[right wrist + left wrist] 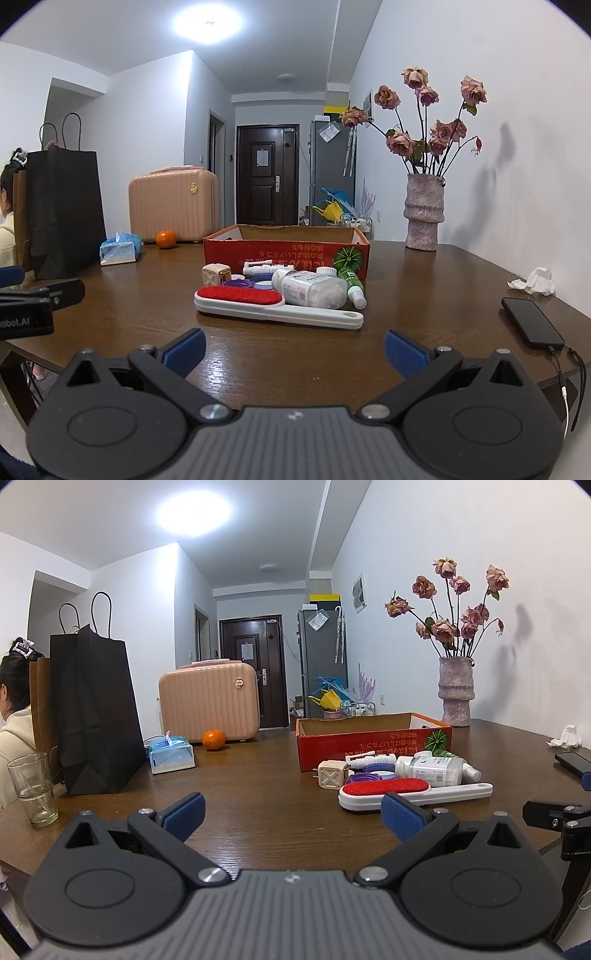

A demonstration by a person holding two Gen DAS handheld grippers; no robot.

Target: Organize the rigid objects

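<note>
Both tools hang low over the near edge of the brown bench [295, 354], each with its blue-padded jaws spread wide and nothing between them: the left tool [291, 812] and the right tool [295, 345]. Ahead of them a small heap of things lies in front of the red cardboard box [258, 251], which stands open-topped. Nearest is the white lint brush [277, 310] with its red pad, lying flat. Just behind it rest a white pill bottle [314, 290] on its side, a green spray bottle [351, 284], some purple rings [240, 283] and a beige cube charger [214, 275]. A phone [532, 323] lies well off to the right, near a crumpled tissue [535, 282].
</note>
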